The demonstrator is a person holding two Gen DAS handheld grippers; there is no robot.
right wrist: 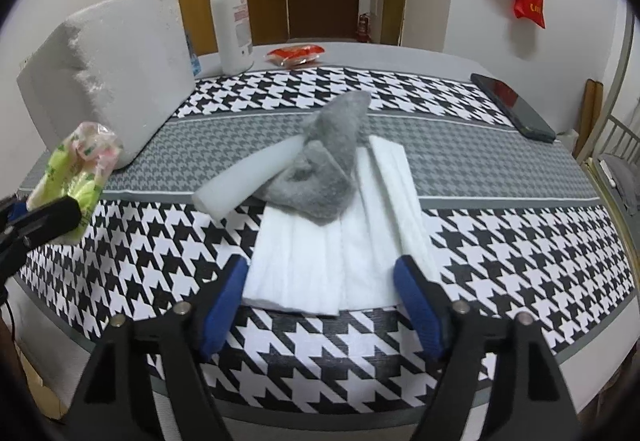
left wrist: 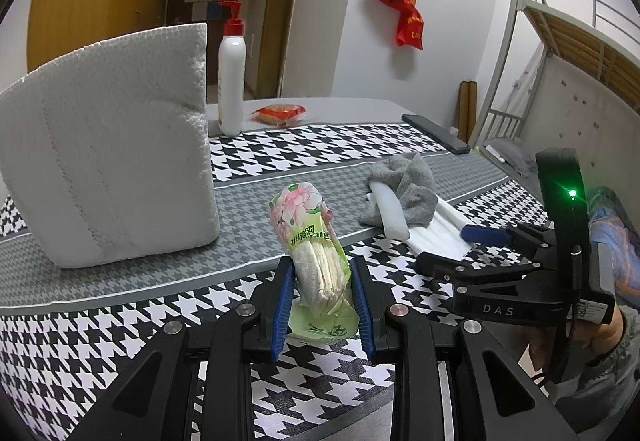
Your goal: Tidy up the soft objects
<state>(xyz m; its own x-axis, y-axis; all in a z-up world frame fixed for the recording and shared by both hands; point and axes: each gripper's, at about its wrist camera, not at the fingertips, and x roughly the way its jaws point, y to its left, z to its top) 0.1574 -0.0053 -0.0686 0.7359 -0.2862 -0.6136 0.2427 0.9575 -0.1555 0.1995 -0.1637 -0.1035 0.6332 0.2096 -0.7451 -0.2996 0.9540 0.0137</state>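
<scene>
Left wrist view gives us the left gripper (left wrist: 323, 291) with its blue pads pinching a green floral tissue pack (left wrist: 316, 257), which stands tilted above the houndstooth tablecloth (left wrist: 120, 341) near the tabletop's near edge. From there we also see the right gripper (left wrist: 480, 237) at the right side, its black body carrying a green light, held by a hand (left wrist: 600, 337) of which only a part shows. Through the right wrist view we find the right gripper (right wrist: 320, 305) with its jaws spread wide and nothing pressed between them; the near end of a folded white cloth (right wrist: 344, 241) lies between the blue pads, flat on the tablecloth toward the near edge. On that cloth's far part rests a crumpled gray sock (right wrist: 328, 169), and a white foam tube (right wrist: 248, 177) pokes out from under the sock toward the left. We note a big white foam block (right wrist: 116, 69) standing at the far left corner, a white pump bottle (right wrist: 232, 21) with a red pump at the far edge, a red packet (right wrist: 296, 53) just beside it, and a dark phone (right wrist: 514, 107) along the right edge.
</scene>
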